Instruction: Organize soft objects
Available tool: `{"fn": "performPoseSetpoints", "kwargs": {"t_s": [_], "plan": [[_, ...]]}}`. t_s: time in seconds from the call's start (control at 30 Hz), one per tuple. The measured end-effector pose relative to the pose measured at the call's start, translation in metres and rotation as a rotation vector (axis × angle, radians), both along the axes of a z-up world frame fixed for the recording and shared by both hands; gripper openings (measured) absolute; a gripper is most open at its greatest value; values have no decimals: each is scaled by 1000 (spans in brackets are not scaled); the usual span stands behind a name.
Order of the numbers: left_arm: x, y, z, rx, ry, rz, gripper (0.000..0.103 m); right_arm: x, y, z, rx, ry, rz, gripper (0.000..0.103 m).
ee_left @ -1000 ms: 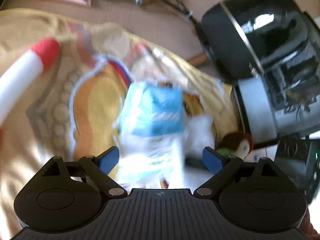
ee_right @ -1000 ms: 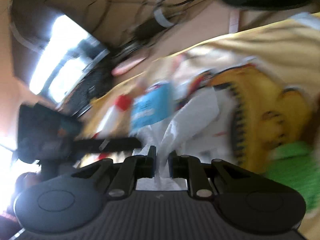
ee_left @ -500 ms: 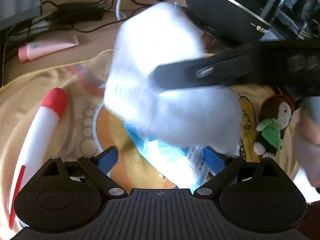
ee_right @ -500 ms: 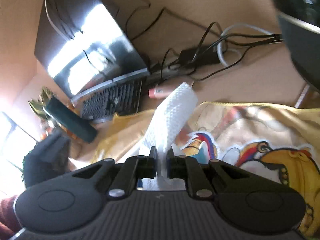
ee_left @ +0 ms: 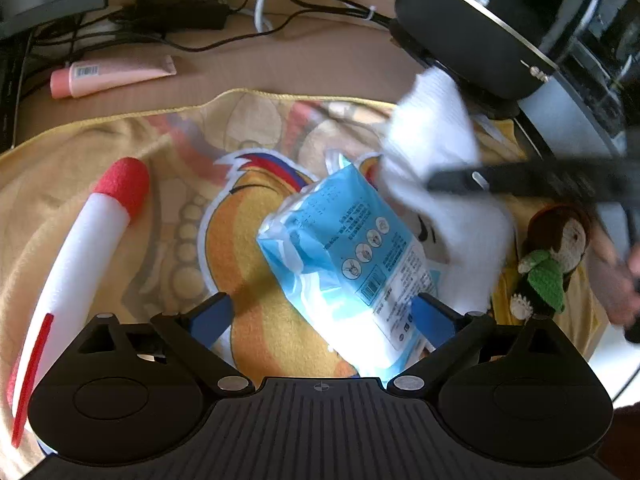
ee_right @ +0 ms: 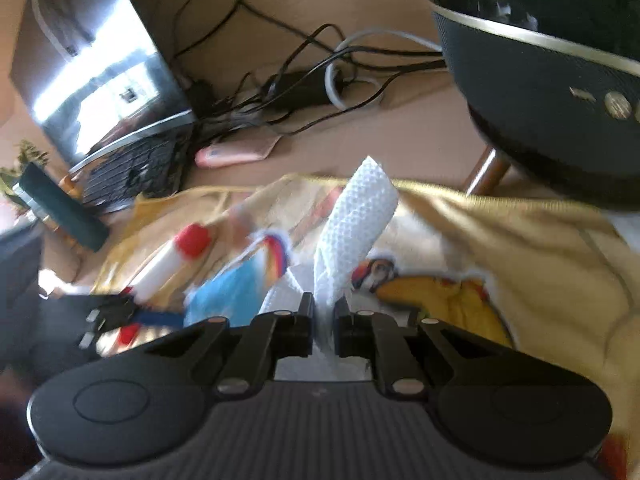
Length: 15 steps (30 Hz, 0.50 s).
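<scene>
A blue and white tissue pack point(ee_left: 344, 256) lies on the yellow cartoon towel point(ee_left: 100, 152), partly between the fingers of my open left gripper point(ee_left: 320, 312). My right gripper point(ee_right: 323, 312) is shut on a white textured cloth point(ee_right: 356, 232), which stands up from its fingers. In the left wrist view that white cloth point(ee_left: 440, 184) hangs above the towel's right side, with the right gripper's dark arm across it. A white foam rocket with a red tip point(ee_left: 88, 240) lies at the left. A small crocheted doll point(ee_left: 552, 260) lies at the right.
A large black round appliance point(ee_left: 500, 28) stands at the back right. Cables and a power brick point(ee_left: 180, 20) run along the back, with a pink tube point(ee_left: 112, 76) in front of them. A monitor and keyboard point(ee_right: 132, 168) are at the back left.
My right gripper has carried the white cloth from over the middle of the towel to its right side, uncovering the tissue pack. The left gripper stays open over the pack.
</scene>
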State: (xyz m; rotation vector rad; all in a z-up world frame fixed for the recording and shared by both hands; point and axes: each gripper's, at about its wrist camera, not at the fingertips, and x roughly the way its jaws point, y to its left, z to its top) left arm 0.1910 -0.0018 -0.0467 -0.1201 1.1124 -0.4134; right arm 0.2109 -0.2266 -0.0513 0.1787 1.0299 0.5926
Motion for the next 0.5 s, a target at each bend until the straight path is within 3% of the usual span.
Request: {"fn": "performPoseSetpoints", "kwargs": {"t_s": [0.1, 0.2, 0.5], "plan": [[4, 9, 0, -17, 13, 54, 100, -22, -2, 1, 4, 28, 34, 11], [5, 15, 0, -32, 21, 90, 99, -37, 23, 0, 6, 23, 118, 11], [9, 17, 2, -36, 38, 100, 99, -73, 91, -5, -22, 11, 331, 12]]}}
